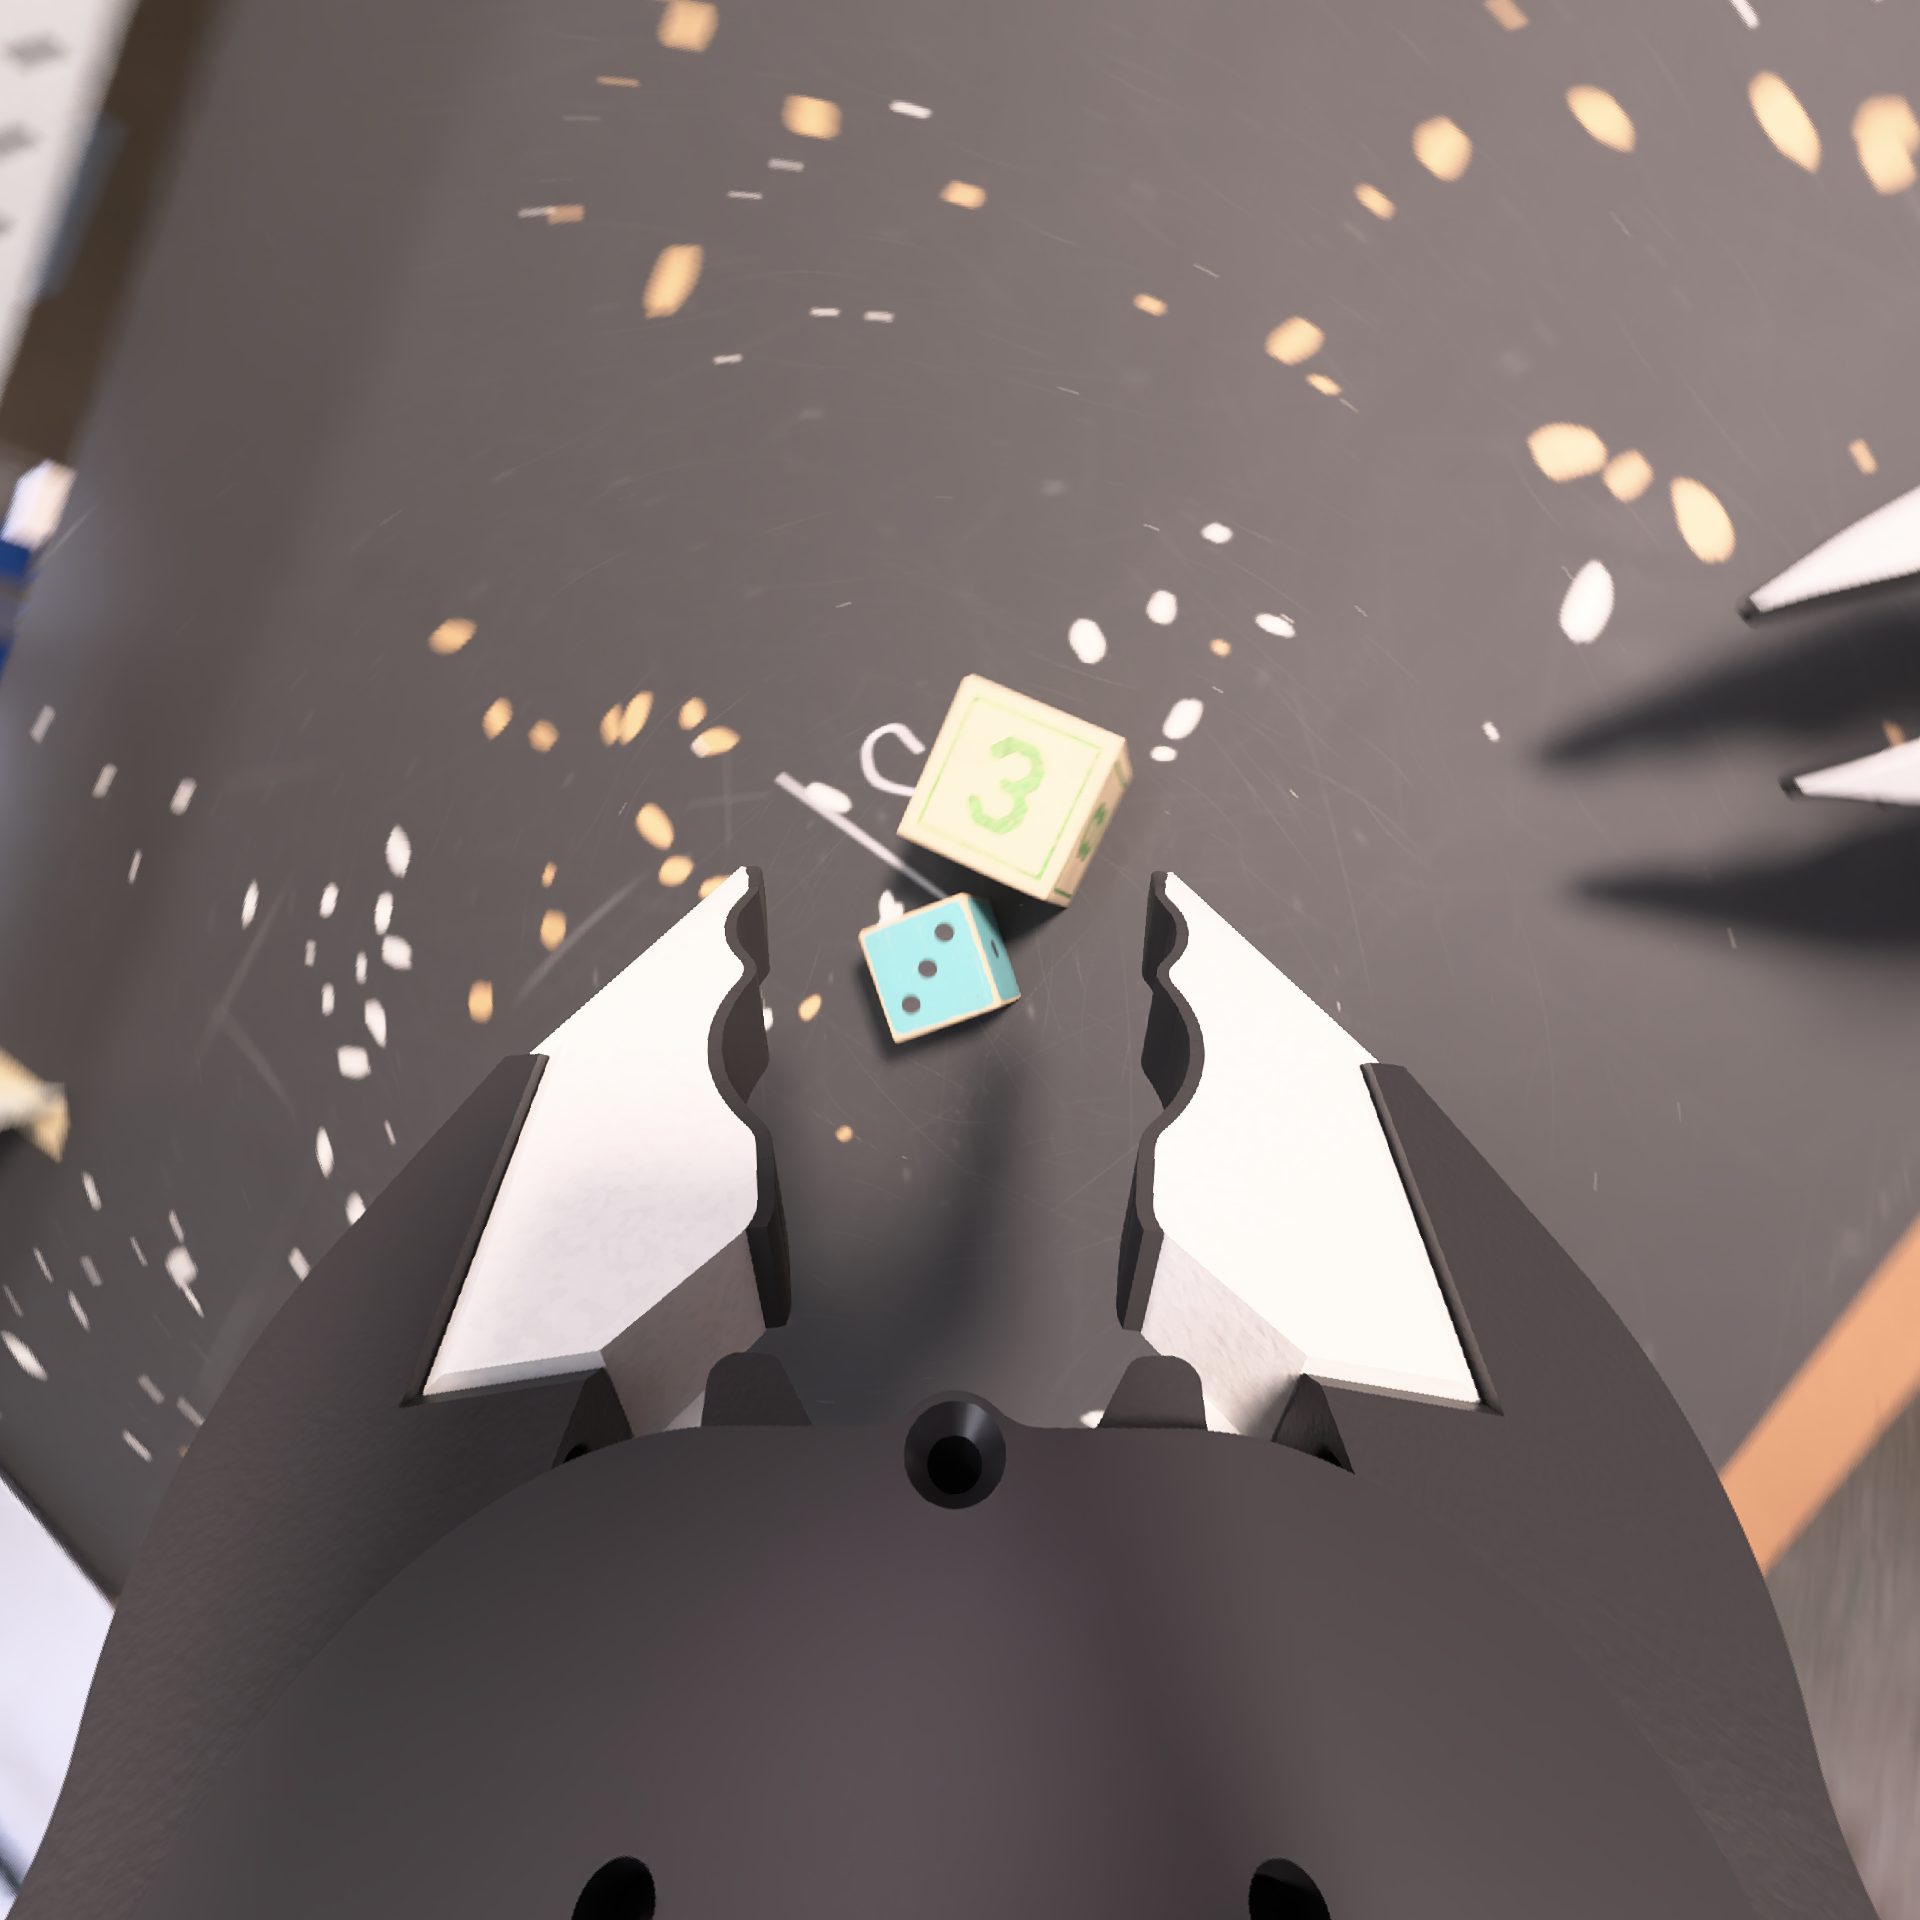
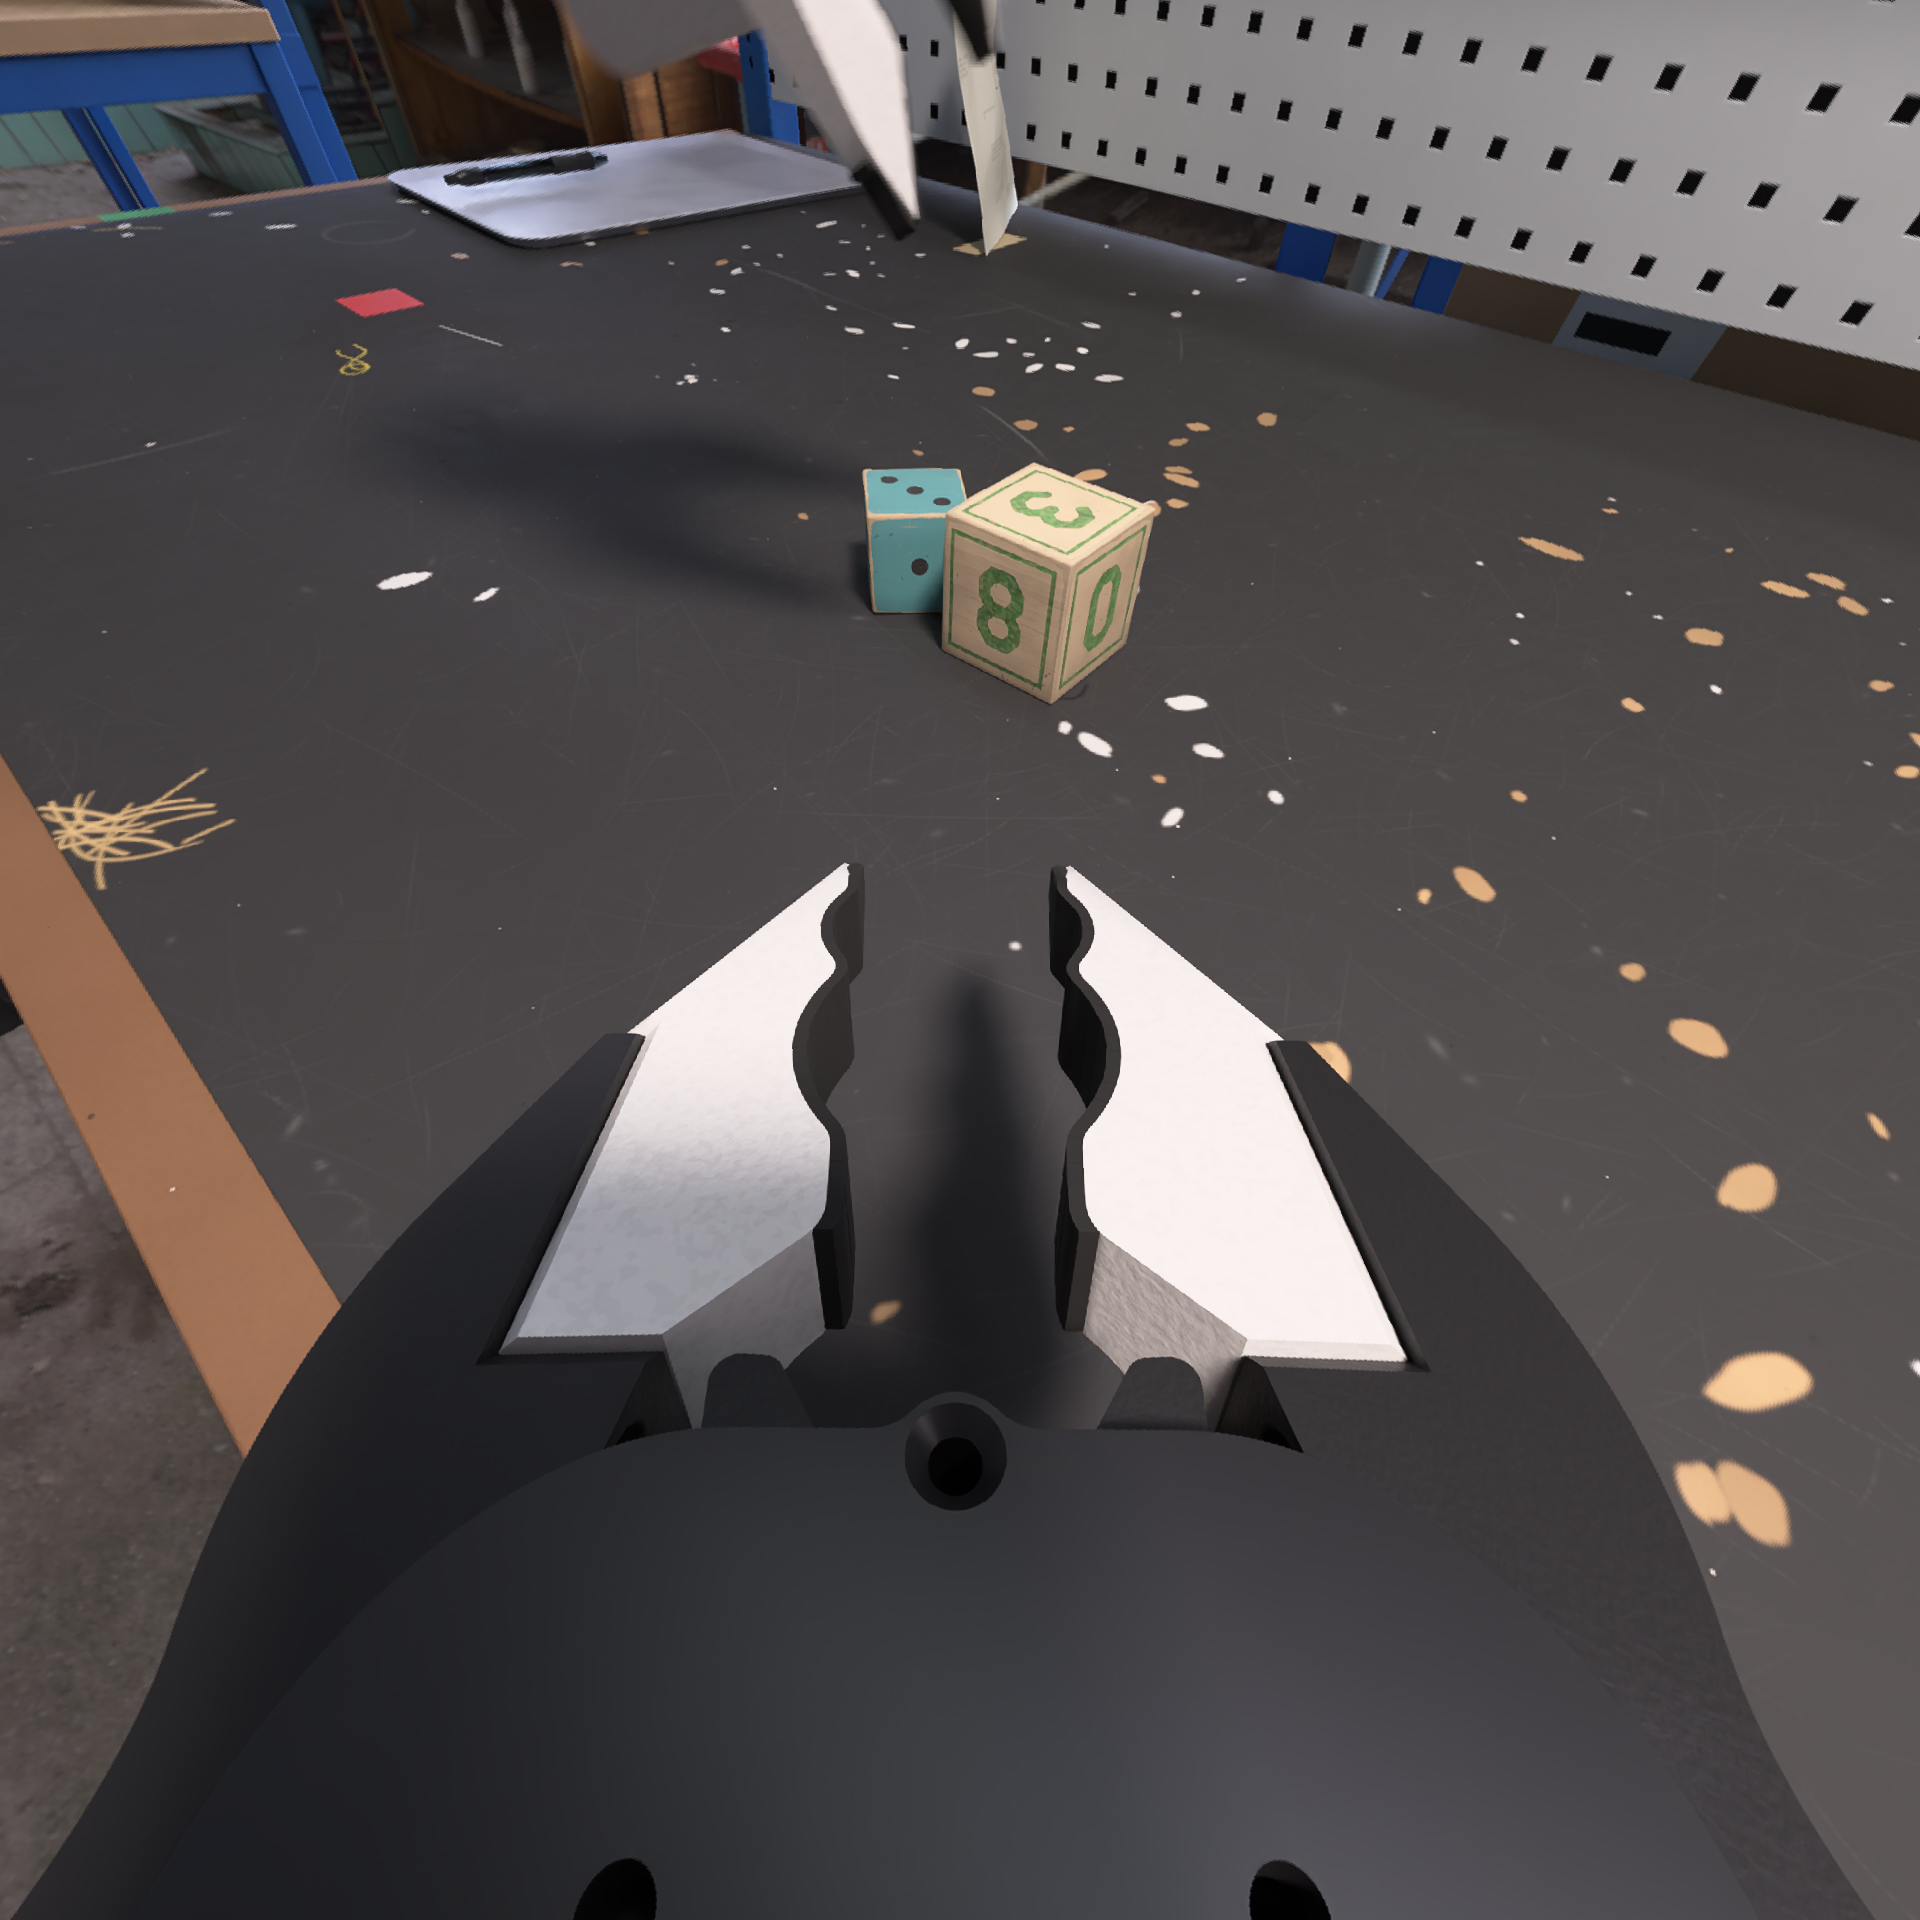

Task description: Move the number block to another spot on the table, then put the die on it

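Note:
A pale wooden number block (image 1: 1013, 790) with green digits stands on the dark table. A turquoise die (image 1: 937, 966) with black pips sits right beside it, close or touching. My left gripper (image 1: 956, 883) is open and empty, high above both, looking down, the die just ahead between its fingertips. In the right wrist view the block (image 2: 1044, 582) stands in front of the die (image 2: 909, 535). My right gripper (image 2: 956, 878) is open and empty, low over the table, well short of the block. The left gripper's fingers (image 2: 883, 114) hang at the top of that view.
The dark table (image 2: 520, 727) is speckled with white and tan paint spots. A grey clipboard with a pen (image 2: 623, 182) lies at the far edge. A red square mark (image 2: 379, 302) and straw-like scribble (image 2: 125, 826) lie left. A white pegboard (image 2: 1507, 135) stands behind. The right gripper's fingers (image 1: 1849, 582) show at right.

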